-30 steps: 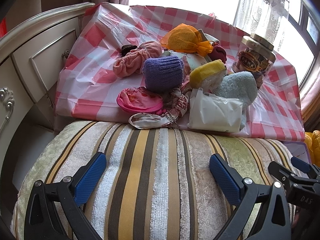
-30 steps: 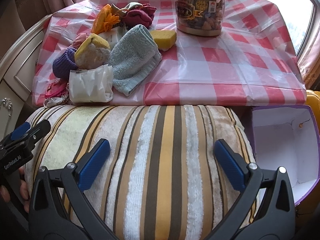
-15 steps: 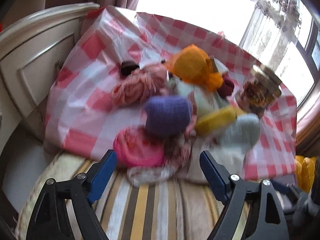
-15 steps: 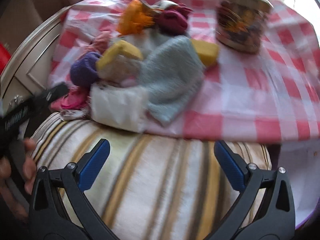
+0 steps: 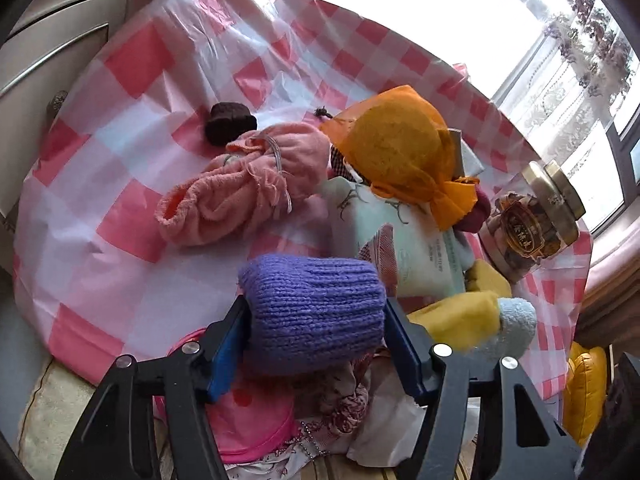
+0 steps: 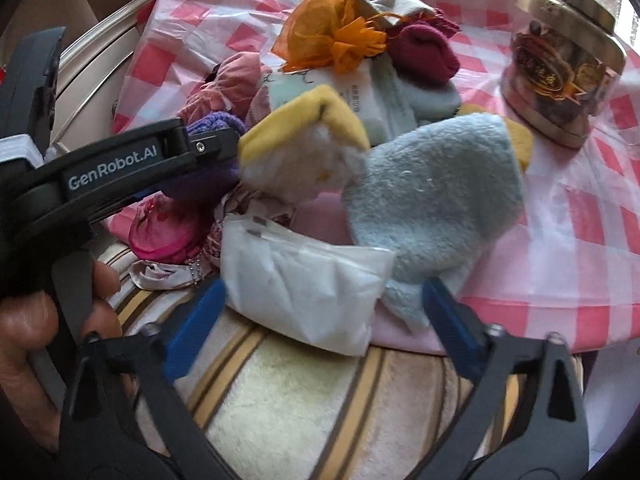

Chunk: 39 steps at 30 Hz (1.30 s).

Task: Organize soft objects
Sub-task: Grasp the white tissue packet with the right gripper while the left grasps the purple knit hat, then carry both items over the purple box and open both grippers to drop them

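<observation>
left gripper (image 5: 316, 328) clamps purple knit (image 5: 314, 312).
right gripper (image 6: 320, 320) wide open, holding nothing, white pack (image 6: 304, 280) between its jaws; jar (image 6: 560, 60) at 1 o'clock.

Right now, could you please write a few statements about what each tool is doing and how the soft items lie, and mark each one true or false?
1. The left tool has its blue pads on either side of the purple knitted hat. True.
2. The right tool is shut on the light blue fluffy towel. False: its fingers stand wide apart, holding nothing, in front of the white plastic packet.
3. The orange mesh pouch lies farther back in the pile than the purple hat. True.
4. The gold-lidded jar lies tipped on its side among the soft items. False: it stands upright on the checked tablecloth, apart from the pile.
</observation>
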{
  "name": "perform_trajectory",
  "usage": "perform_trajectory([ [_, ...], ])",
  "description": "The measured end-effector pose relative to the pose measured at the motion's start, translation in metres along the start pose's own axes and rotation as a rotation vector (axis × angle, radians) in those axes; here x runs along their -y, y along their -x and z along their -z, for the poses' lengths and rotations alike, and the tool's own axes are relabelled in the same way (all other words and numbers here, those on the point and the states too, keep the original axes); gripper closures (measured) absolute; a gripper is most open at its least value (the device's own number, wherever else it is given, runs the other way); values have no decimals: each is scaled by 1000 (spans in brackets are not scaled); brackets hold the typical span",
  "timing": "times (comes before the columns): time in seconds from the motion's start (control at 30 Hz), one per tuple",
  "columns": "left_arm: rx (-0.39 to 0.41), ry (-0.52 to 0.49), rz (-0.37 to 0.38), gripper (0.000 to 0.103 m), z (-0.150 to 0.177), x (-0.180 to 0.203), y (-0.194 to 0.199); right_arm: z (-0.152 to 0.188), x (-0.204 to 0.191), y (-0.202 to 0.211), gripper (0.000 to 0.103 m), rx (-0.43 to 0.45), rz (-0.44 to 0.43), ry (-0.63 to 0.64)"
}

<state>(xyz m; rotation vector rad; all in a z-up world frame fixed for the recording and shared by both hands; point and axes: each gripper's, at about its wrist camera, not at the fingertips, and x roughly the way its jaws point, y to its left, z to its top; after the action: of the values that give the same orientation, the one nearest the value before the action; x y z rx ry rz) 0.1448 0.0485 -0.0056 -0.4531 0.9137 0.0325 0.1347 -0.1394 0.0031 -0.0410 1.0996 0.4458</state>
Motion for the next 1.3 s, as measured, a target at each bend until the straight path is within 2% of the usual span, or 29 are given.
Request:
perform_trajectory([
  [0.03,9,0,4,41,1,-1,1,1,-2,-1,24,-3,-3,5],
  [0.1,23,4,13,44,5,-2,5,3,-4,0,29,7,-21,9],
  [0.2,56,20,44,44,9,-6,15,4,-4,3,42,25,-36,-3],
  [0.3,88,34,67,44,15,-8,28,10,-3,12,64,35,-89,-12],
  [0.33,98,37,69,44,18,-7,33,14,-1,17,68,35,-101,-12],
  [0.47,115,54,70,44,28,-10,46,20,-5,25,76,45,-134,11],
  [0.67,125,56,66,44,43,-10,64,30,-1,49,79,93,-174,13],
  [0.9,108,22,76,45,62,-1,79,54,26,82,79,131,-188,-22],
  [1.1,83,-43,121,44,78,26,88,87,81,120,79,174,-120,-122],
  [1.3,9,-166,245,44,102,90,87,130,150,156,79,195,-5,-261],
])
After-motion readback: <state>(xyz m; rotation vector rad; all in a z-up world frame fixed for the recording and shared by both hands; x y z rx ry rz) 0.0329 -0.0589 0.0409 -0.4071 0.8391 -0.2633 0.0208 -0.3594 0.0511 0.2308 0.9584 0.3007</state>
